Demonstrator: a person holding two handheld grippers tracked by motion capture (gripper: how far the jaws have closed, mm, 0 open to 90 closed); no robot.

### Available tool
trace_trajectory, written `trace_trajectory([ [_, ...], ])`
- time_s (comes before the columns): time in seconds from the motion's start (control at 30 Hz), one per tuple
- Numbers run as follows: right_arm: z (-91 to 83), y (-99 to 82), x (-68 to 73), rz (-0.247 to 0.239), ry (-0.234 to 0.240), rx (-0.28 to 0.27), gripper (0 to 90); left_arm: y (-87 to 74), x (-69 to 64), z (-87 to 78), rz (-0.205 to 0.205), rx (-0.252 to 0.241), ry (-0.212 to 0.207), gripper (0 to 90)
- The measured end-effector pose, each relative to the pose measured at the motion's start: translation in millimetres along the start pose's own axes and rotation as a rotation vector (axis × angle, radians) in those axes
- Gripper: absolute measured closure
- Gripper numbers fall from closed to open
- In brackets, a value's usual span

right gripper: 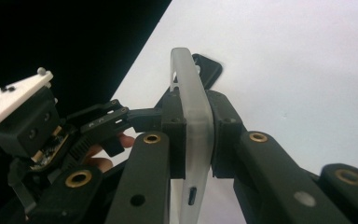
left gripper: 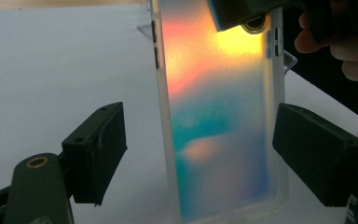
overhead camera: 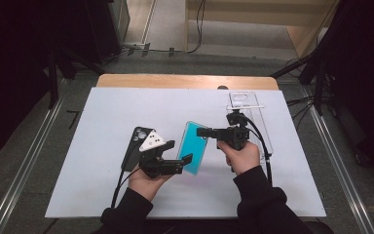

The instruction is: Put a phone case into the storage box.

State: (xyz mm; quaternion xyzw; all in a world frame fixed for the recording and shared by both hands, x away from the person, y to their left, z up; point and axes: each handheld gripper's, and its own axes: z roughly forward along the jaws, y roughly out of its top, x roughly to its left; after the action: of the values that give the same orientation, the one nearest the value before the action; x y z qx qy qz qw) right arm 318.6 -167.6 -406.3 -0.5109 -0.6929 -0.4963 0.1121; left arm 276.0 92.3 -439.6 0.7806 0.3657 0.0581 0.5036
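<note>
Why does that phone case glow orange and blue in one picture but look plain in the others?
In the left gripper view, light shines through the frosted phone case, giving orange glare up top. In the high view it reads flat teal. In the right gripper view it is seen edge-on, whitish, clamped by the right gripper.

The high view is looking forward and down from above the person's side, taking in the whole white surface (overhead camera: 102, 195) and the floor beyond from well back. The left gripper view is riding low on the left gripper (overhead camera: 177, 151), facing along its two black jaws, very near the iridescent phone case (left gripper: 219, 121) standing between them. The right gripper view is sitting on the right gripper (right gripper: 196, 135), looking along its jaws, which are pressing the same case edge-on, close up. Both gripper views are sharing that case and the white surface; each is also catching part of the other gripper farther off
</note>
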Motion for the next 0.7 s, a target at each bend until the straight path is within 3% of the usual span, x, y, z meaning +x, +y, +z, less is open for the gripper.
trace_trajectory([
  [0.3,-2.2,-1.3,4.5,-0.088,-0.044,0.011,77.1,11.7,6.5,-3.0,-0.019,0.106,-0.056,18.9],
  [0.57,-3.7,-2.3,7.3,-0.164,-0.044,0.024,77.0,19.6,12.5,-6.0,-0.029,0.166,-0.097,18.9],
  [0.7,-5.1,-3.8,7.7,-0.232,-0.046,0.034,77.0,23.0,19.0,-8.5,-0.022,0.198,-0.106,19.0],
])
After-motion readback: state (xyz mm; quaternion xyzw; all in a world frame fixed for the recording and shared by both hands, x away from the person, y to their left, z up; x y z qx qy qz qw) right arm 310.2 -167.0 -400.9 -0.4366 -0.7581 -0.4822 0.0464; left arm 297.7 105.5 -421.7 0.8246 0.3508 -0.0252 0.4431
